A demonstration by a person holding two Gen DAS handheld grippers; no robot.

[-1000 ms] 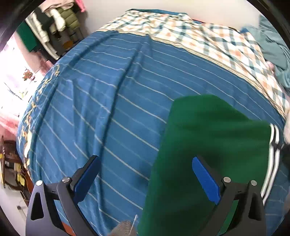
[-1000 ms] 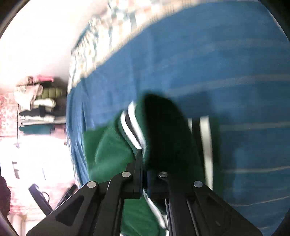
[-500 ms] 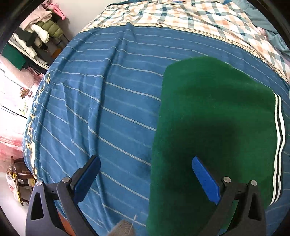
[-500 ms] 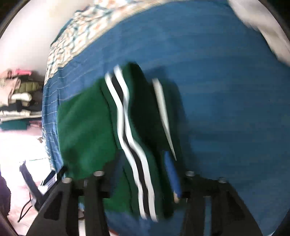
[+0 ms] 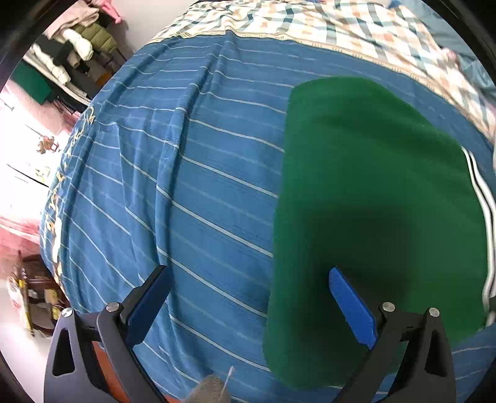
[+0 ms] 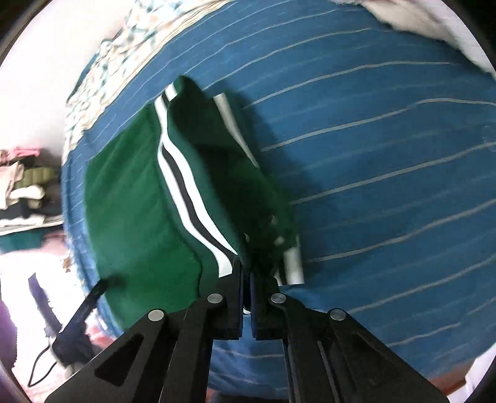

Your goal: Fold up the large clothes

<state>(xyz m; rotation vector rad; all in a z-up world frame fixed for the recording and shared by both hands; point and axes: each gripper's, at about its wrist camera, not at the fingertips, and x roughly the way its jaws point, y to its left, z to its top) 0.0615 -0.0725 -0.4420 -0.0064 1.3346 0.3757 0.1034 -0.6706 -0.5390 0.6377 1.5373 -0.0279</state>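
The right gripper has its jaws pressed together, with barely a sliver of gap between the blue pads, and the edge of the green garment is pinched right at their tips. The part caught there is the trim with the white and dark stripes, which runs up and away from the jaws along a raised fold of the cloth. To the left of the jaws the garment spreads flat; to their right a darker bunched part with a white band sits just beside the tips, and beyond that is only the blue striped bedsheet.

The left gripper stands with its jaws wide apart, holding nothing. Its right finger hangs over the near part of the green garment, whose left edge passes between the two fingers; whether the pad touches the cloth I cannot tell. Its left finger is over bare bedsheet. Ahead of these open jaws the garment lies smooth and flat, its striped trim at the far right. Past the garment a checked blanket covers the far end of the bed, and off to the left of the jaws a rack of hanging clothes stands by the wall
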